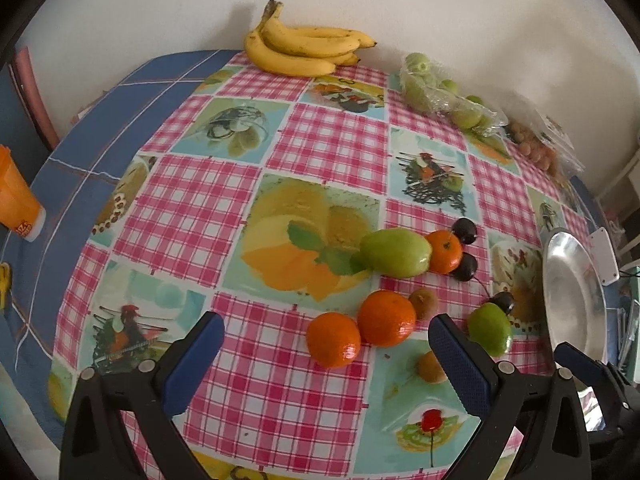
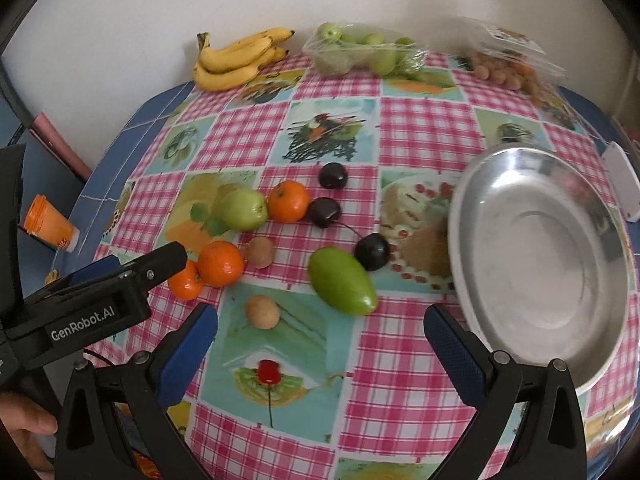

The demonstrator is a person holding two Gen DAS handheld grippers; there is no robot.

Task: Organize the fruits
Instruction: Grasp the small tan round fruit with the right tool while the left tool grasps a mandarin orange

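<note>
Left gripper [image 1: 326, 354]: hovered low over the checked tablecloth [image 1: 320, 144], blue-padded jaws spread wide, nothing held.
Right gripper [image 2: 320, 344]: likewise gaped wide and empty above the cloth, metal plate [image 2: 536, 256] at about 2 o'clock from it.
Loose fruit: lay clustered mid-table, left of the plate in the right wrist view.
Two oranges [image 1: 386, 318]: sat touching, at 12 o'clock just ahead of the left gripper.
Third orange [image 2: 289, 201]: rested against a pale green fruit [image 2: 243, 209] at its 9 o'clock.
Long green fruit [image 2: 342, 286]: lay at 12 o'clock from the right gripper, a dark plum [image 2: 372, 251] touching at its 1 o'clock.
Two more plums [image 2: 332, 175]: lay farther back.
Small brown fruits [image 2: 262, 311]: one at 11 o'clock from the right gripper, another beside the oranges.
Bananas [image 1: 304, 46]: lay at the far edge by the wall.
Bagged green fruit [image 2: 360, 54]: lay right of the bananas.
Orange cup [image 1: 18, 200]: stood at 9 o'clock, off the cloth.
</note>
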